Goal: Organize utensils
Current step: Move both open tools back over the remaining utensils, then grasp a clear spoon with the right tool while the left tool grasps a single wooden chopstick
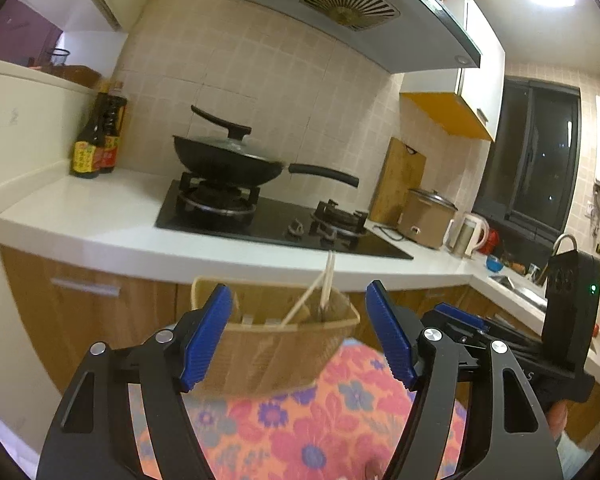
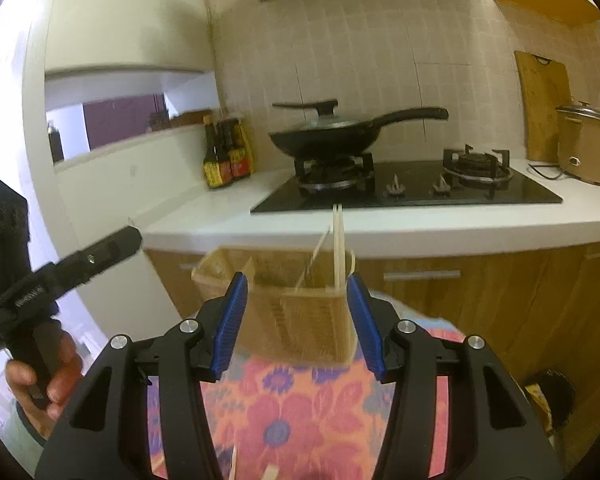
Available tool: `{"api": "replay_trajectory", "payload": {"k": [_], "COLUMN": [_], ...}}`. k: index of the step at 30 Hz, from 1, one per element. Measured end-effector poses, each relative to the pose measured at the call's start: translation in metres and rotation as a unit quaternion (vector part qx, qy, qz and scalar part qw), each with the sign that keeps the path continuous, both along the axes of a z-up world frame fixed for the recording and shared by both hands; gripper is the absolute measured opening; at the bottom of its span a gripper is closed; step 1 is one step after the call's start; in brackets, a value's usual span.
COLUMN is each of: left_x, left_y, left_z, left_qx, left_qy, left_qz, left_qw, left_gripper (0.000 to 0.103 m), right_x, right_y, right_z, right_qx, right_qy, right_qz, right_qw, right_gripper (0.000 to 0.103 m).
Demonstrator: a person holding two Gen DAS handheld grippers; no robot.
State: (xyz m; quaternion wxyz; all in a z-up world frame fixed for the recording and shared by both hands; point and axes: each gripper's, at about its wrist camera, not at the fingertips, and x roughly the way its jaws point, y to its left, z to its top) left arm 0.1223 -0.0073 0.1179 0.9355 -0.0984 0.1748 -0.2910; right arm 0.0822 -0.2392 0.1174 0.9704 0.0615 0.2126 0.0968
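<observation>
A tan woven utensil holder (image 1: 276,344) (image 2: 300,320) stands at the far edge of a table covered by a floral cloth (image 1: 320,420) (image 2: 292,412). Pale wooden chopsticks (image 1: 327,280) (image 2: 338,248) stick up out of it. My left gripper (image 1: 298,286) is open just short of the holder, with nothing between its blue pads. My right gripper (image 2: 298,278) is open too, its pads apart in front of the holder and gripping nothing. Each gripper shows from the side in the other's view: the right gripper (image 1: 460,314), and the left gripper (image 2: 112,246) held by a hand (image 2: 56,380). The ends of pale sticks (image 2: 270,472) lie on the cloth at the bottom edge.
Behind the table runs a white counter (image 1: 100,216) with a black gas hob (image 1: 276,220), a lidded wok (image 1: 228,160) and sauce bottles (image 1: 98,140). A cutting board (image 1: 398,176), rice cooker (image 1: 428,220), kettle (image 1: 470,236) and sink (image 1: 520,284) stand to the right. Wooden cabinet doors (image 2: 480,300) lie below.
</observation>
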Motion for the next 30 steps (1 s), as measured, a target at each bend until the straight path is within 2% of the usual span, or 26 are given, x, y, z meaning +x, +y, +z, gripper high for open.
{"api": "replay_trajectory", "payload": {"k": [4, 9, 15, 16, 19, 22, 26, 28, 30], "left_x": [-0.022, -0.045, -0.060, -0.061, -0.062, -0.060, -0.056, -0.054, -0.053], "left_y": [0.013, 0.028, 0.036, 0.037, 0.038, 0.040, 0.037, 0.035, 0.034], "left_z": [-0.007, -0.023, -0.056, -0.063, -0.084, -0.105, -0.127, -0.140, -0.148], "left_qx": [0.014, 0.036, 0.072, 0.078, 0.098, 0.117, 0.152, 0.170, 0.178], "left_qy": [0.009, 0.033, 0.086, 0.098, 0.130, 0.164, 0.204, 0.227, 0.243], "left_qz": [0.007, 0.007, 0.009, 0.010, 0.012, 0.010, 0.003, -0.003, -0.011], "left_qw": [0.9998, 0.9988, 0.9936, 0.9920, 0.9866, 0.9794, 0.9672, 0.9589, 0.9536], "left_gripper": [0.068, 0.068, 0.068, 0.067, 0.066, 0.064, 0.058, 0.057, 0.051], "right_x": [-0.020, -0.038, -0.046, -0.047, -0.049, -0.049, -0.050, -0.049, -0.049], "right_y": [0.009, 0.023, 0.024, 0.023, 0.017, 0.013, 0.015, 0.021, 0.030], "right_z": [-0.012, -0.039, -0.083, -0.091, -0.116, -0.139, -0.155, -0.159, -0.160], "right_qx": [-0.008, -0.017, -0.020, -0.016, -0.005, 0.023, 0.035, 0.024, 0.003], "right_qy": [0.023, 0.078, 0.190, 0.206, 0.263, 0.304, 0.329, 0.334, 0.333], "right_qz": [0.004, 0.003, -0.034, -0.040, -0.057, -0.060, -0.071, -0.075, -0.086], "right_qw": [1.000, 0.997, 0.981, 0.978, 0.963, 0.950, 0.941, 0.939, 0.939], "right_gripper": [0.048, 0.048, 0.048, 0.047, 0.035, 0.030, 0.027, 0.027, 0.027]}}
